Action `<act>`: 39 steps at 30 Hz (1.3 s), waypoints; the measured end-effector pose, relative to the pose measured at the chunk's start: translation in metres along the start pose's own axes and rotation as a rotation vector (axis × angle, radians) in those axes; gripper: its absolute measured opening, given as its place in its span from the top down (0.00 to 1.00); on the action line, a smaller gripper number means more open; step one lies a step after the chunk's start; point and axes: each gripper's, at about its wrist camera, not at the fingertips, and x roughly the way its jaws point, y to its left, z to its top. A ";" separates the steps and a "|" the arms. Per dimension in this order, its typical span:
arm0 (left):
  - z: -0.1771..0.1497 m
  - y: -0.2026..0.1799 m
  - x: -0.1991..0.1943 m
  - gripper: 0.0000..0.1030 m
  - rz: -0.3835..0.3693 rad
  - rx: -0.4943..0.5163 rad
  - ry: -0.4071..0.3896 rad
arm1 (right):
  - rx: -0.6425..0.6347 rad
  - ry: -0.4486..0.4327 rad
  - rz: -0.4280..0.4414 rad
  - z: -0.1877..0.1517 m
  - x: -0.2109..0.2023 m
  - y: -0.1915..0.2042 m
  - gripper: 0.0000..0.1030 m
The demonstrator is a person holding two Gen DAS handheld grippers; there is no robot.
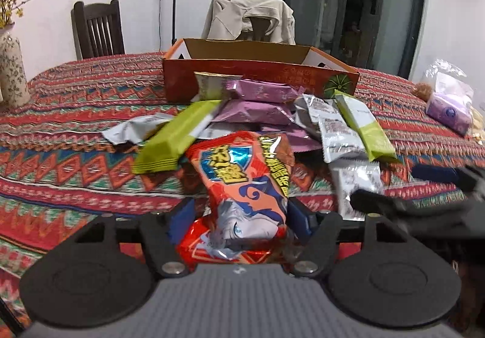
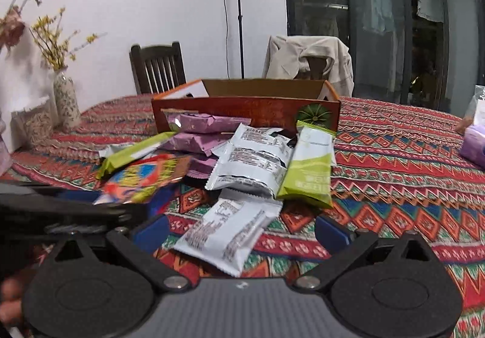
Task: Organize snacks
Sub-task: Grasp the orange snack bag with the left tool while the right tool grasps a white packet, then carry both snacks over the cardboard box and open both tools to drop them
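left gripper (image 1: 239,217): jaws clenched on red snack bag (image 1: 242,174), long axis pointing away toward box | right gripper (image 2: 239,235): jaws released, straddling white packet (image 2: 227,238) on tabletop (image 2: 394,162) | orange box (image 1: 260,77) beyond snack pile, straight ahead

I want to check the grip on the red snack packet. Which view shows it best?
The left wrist view: the red snack packet fills the centre, sharp, pinched between the left gripper jaws. The right wrist view shows it only blurred at the left, from the side, with the grip not visible.
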 end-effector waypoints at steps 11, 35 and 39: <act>0.000 0.005 0.013 0.29 -0.028 0.003 0.020 | -0.032 0.128 0.001 0.008 0.036 0.012 0.32; 0.048 0.009 -0.046 0.47 -0.071 0.010 -0.129 | 0.048 -0.009 0.144 0.002 -0.045 -0.024 0.57; 0.106 0.022 -0.018 0.47 -0.078 0.046 -0.154 | 0.020 -0.066 0.160 0.034 -0.048 -0.034 0.57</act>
